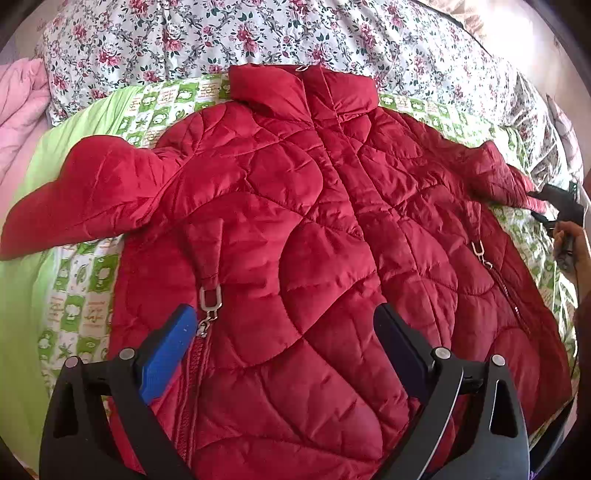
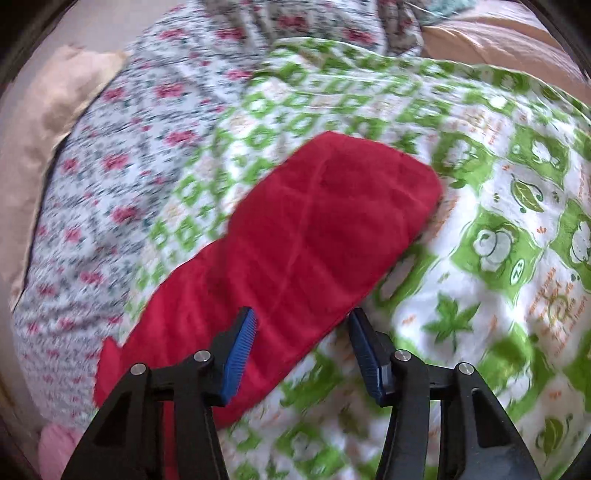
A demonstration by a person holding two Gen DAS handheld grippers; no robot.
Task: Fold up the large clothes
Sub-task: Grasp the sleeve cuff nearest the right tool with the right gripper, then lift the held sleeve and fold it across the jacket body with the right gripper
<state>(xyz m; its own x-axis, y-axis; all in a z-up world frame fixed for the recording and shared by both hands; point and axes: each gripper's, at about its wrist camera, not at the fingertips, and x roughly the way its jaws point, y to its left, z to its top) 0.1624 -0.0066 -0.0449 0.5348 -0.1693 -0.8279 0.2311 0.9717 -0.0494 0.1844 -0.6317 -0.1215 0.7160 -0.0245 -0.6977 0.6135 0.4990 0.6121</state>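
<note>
Ahead of my left gripper (image 1: pixel 284 321) a red quilted jacket (image 1: pixel 295 221) lies spread front-up on the green patterned blanket (image 1: pixel 85 295), with floral bedding (image 1: pixel 221 33) beyond the collar. That gripper hangs released over the jacket's lower front, a pocket zipper pull (image 1: pixel 209 299) beside its left finger. My right gripper (image 2: pixel 301 325), also released, straddles the jacket's right sleeve (image 2: pixel 314 221).
</note>
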